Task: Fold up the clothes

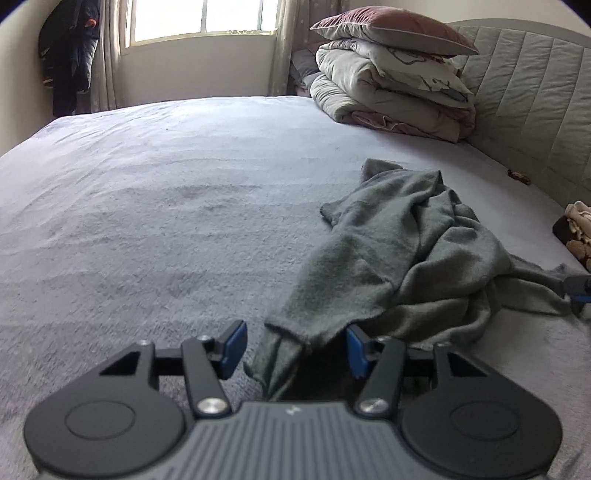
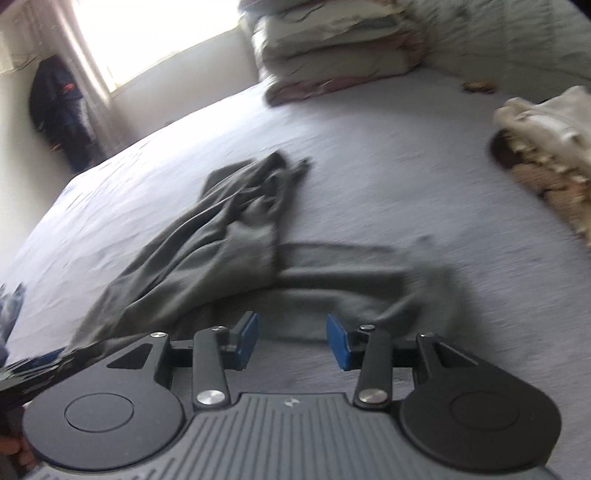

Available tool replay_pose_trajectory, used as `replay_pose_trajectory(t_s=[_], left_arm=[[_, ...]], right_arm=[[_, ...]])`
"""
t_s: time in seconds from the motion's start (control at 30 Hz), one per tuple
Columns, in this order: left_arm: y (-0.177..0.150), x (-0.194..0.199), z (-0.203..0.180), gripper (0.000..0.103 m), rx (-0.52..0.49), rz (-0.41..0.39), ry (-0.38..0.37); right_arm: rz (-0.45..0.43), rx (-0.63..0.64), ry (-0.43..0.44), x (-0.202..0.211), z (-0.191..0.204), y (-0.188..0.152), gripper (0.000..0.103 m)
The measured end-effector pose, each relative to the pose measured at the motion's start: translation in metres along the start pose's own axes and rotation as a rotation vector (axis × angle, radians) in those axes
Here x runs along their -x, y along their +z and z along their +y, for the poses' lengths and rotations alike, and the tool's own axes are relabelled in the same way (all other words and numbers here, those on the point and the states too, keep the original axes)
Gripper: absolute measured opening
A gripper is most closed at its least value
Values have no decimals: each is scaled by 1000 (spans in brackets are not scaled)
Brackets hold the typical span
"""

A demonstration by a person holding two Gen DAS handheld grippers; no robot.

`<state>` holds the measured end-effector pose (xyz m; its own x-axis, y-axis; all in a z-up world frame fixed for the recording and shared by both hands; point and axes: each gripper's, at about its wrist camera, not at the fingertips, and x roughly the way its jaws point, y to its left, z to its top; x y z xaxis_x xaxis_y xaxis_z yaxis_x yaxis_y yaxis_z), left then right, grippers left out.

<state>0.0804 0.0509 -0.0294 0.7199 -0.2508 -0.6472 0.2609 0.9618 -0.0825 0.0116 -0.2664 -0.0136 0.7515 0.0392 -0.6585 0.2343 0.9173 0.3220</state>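
We read no writing or labels anywhere, and see no containers. Our left gripper (image 1: 293, 349) stands spread, a cuff of the grey garment (image 1: 402, 258) lying loose between its pads, the rest crumpled ahead and to the right on the bed (image 1: 147, 192). Our right gripper (image 2: 293, 341) is spread too, the garment's hem just ahead, unpinched.

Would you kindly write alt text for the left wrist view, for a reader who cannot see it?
A crumpled grey garment lies on a pale bed, its near end between the open blue-padded fingers of the left gripper. Folded bedding topped by a pillow is stacked at the far right by the headboard, under a bright window.
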Motion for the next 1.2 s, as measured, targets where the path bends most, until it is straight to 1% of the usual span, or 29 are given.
replay_pose_trajectory(t_s=[0.1,0.23,0.43,0.6,0.63,0.67,0.7,0.73,0.83,1.0,1.13,1.2], left_arm=[[3,-4,9,48,48,9,-13],[5,-6,22,34,112,6,-15],[6,-9,40,25,217,4,-18],[4,-13,51,18,294,34,-37],[4,-14,52,16,306,43,-41],[4,-15,52,12,309,57,-39],[3,-16,52,11,312,67,-39],[3,-15,50,10,310,71,-41],[4,-11,46,8,310,79,-52],[2,3,44,8,354,94,-92],[-5,15,44,7,418,127,-163],[-10,22,40,7,434,141,-202]], right_arm=[[28,21,30,-12,18,-4,45],[56,28,60,-27,36,-7,45],[93,-11,116,-50,51,-15,45],[69,11,164,-57,59,-22,44],[74,4,184,-58,59,-22,37],[80,-2,204,-58,59,-22,28],[85,-8,225,-59,59,-23,8],[89,-15,243,-60,59,-23,5],[57,-28,231,-51,57,-21,4],[-14,-46,209,-22,50,-11,3],[-74,-63,189,-2,37,-1,3],[-94,-69,174,9,29,1,3]])
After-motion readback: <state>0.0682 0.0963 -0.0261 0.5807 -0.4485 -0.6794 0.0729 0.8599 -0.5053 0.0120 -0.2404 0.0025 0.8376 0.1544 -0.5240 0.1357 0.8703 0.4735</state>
